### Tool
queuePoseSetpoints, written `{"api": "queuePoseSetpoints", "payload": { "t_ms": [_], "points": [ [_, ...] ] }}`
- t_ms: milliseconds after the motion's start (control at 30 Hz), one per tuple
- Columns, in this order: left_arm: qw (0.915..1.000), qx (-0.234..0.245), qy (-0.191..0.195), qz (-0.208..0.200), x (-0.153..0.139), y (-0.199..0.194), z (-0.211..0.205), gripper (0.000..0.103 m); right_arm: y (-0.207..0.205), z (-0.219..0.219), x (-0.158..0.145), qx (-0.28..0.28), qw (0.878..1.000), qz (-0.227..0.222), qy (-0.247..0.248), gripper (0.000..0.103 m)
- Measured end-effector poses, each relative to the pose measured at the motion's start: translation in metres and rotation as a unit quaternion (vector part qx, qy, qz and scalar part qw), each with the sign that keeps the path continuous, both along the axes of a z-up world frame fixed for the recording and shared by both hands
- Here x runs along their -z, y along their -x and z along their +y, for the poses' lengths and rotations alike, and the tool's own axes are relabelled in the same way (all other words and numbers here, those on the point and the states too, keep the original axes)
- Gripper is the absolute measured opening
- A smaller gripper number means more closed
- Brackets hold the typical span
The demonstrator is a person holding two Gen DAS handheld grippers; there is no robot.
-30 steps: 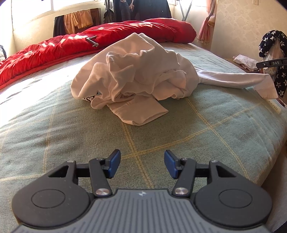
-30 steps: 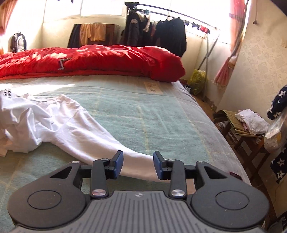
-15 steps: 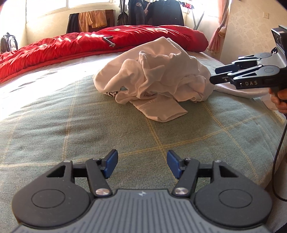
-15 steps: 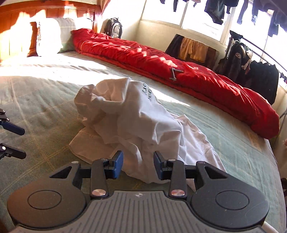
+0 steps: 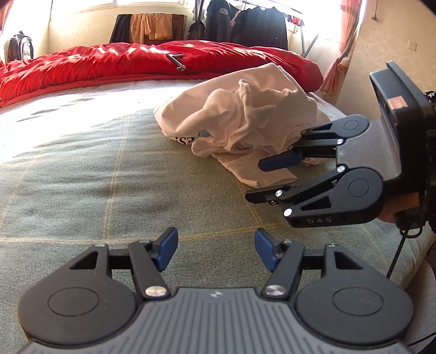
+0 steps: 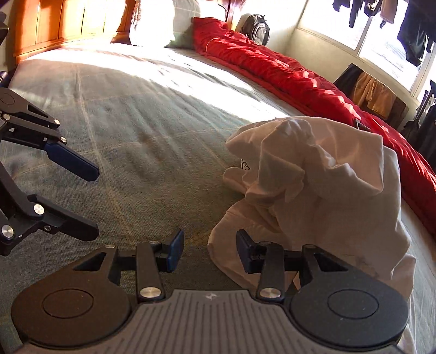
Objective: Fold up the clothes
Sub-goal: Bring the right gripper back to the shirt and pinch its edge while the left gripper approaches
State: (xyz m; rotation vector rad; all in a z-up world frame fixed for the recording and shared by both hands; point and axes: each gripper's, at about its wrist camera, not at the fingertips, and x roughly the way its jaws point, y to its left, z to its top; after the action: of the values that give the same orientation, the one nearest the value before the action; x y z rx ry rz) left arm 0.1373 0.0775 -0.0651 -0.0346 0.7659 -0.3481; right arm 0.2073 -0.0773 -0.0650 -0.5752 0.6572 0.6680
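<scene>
A large bed [image 5: 114, 174], covered by a green blanket crossed with thin yellow lines, fills most of both views. Along its far side a long red duvet [image 5: 152, 62] is laid, with a small metal object [image 5: 176, 60] resting on it. Beyond the duvet, dark jackets [image 5: 245, 24] are hung on a rail by the window, and orange garments [image 5: 151, 27] are draped further left. A wooden headboard [image 6: 68, 24] and a pale pillow [image 6: 163, 23] are seen at the bed's head in the right wrist view, with a grey backpack [image 6: 256, 26] stood near the wall.

The white shirt [image 5: 245, 125] is heaped in a crumpled mound on the blanket, on the right half of the bed, just in front of the duvet. Black lettering is partly visible on a lower fold at its left side. A flatter flap of the shirt is spread towards the near edge.

The right gripper [image 5: 268, 178] is held low at the near right of the mound, its jaws spread apart, the upper blue pad over the flat flap and the lower finger beside its near edge; whether cloth is touched cannot be told. In its own view [image 6: 208, 252], the edge of the shirt is seen lying between the parted pads.

The left gripper [image 5: 215, 252] is held over bare blanket, near the viewer and well apart from the shirt, its jaws likewise spread wide with nothing between them.
</scene>
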Motion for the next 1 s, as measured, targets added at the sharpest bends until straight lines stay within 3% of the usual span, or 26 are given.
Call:
{"api": "queuePoseSetpoints", "payload": {
  "t_ms": [67, 100, 133, 167, 300, 433, 567, 800, 1000],
  "points": [
    [1.0, -0.004, 0.003, 0.001, 0.001, -0.001, 0.004, 0.064, -0.004, 0.004, 0.007, 0.008, 1.0, -0.003, 0.02, 0.043],
    [1.0, -0.005, 0.004, 0.002, 0.001, -0.001, 0.005, 0.064, -0.007, 0.005, 0.01, 0.012, 1.0, -0.003, 0.028, 0.032],
    [1.0, -0.005, 0.006, 0.002, 0.002, -0.001, 0.006, 0.064, -0.009, 0.005, 0.01, 0.018, 0.999, 0.002, 0.029, 0.011],
    [1.0, -0.006, 0.007, 0.003, 0.002, 0.0, 0.007, 0.064, -0.01, 0.004, 0.01, 0.025, 0.999, 0.007, 0.027, 0.005],
    [0.9999, -0.008, 0.006, 0.003, 0.001, 0.002, 0.008, 0.064, -0.008, 0.0, -0.001, 0.04, 0.999, 0.016, 0.007, 0.004],
    [1.0, -0.005, 0.002, -0.002, -0.003, 0.008, 0.006, 0.064, -0.005, -0.009, -0.021, 0.042, 0.996, 0.055, -0.059, 0.004],
    [1.0, -0.003, -0.003, -0.007, -0.008, 0.016, 0.005, 0.064, 0.006, -0.013, -0.038, 0.024, 0.989, 0.096, -0.108, 0.004],
    [0.9999, -0.009, -0.009, -0.009, -0.017, 0.029, 0.012, 0.064, 0.039, -0.009, -0.056, -0.02, 0.98, 0.135, -0.144, 0.007],
    [0.9994, -0.007, 0.034, 0.004, -0.02, 0.026, 0.015, 0.064, 0.062, -0.023, -0.07, 0.007, 0.986, 0.093, -0.139, 0.029]
  ]
}}
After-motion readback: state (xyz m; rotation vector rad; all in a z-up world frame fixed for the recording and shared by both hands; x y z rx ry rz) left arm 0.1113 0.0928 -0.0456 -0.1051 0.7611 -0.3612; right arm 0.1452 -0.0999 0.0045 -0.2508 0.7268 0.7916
